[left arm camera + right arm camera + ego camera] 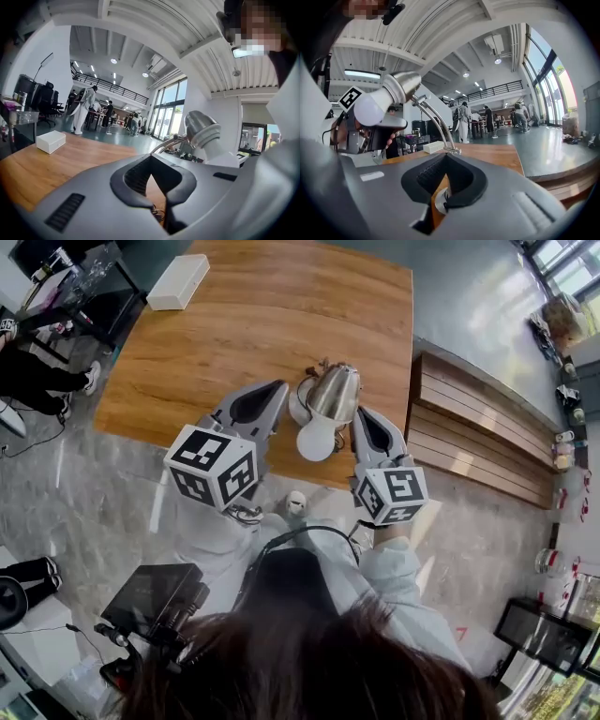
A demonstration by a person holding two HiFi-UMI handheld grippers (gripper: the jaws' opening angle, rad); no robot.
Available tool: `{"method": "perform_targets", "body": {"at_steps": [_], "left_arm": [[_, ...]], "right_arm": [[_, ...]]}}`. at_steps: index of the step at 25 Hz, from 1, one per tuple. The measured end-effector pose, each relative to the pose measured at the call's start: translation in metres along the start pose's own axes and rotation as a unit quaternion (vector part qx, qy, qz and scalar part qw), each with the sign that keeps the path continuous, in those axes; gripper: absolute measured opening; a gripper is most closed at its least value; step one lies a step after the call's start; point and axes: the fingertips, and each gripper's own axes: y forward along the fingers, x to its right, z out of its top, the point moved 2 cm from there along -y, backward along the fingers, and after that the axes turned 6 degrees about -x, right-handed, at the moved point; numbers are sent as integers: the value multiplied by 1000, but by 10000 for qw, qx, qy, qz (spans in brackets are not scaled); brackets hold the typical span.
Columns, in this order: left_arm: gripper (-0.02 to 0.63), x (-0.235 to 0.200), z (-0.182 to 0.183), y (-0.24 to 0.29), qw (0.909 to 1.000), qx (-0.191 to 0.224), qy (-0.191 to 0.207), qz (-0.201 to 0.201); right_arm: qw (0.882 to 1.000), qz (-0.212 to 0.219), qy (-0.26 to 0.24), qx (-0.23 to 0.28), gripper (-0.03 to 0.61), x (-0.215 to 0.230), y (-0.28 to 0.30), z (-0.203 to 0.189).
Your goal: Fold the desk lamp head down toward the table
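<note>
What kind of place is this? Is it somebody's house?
Not a house. It looks more like a big open workshop or office hall. There is a railed upper walkway under a high ceiling, tall windows and several people standing about, beyond the wooden table with the desk lamp.

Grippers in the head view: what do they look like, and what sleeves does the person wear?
The left gripper and right gripper are grey tapered shells with black ribbed jaw linings. Each carries a white cube bearing black square markers. The sleeves are white.
</note>
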Motion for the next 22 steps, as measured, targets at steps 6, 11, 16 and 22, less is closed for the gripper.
{"method": "perform_targets", "body": {"at_steps": [6,11,16,22], "left_arm": [[3,-9,17,37,9936,-71,567,-979],[5,-6,17,58,9725,-495,1498,-1716],[93,0,17,77,9503,-710,1990,-2284],[153,2,9,97,9340,-717,2300,-2639]], "right_arm": [[9986,307,9,-435,2,21,46,-27],[9963,595,155,-602,28,27,69,-35],[9923,1018,83,-699,97,26,89,-36],[9866,1470,162,-694,134,26,113,-39]]}}
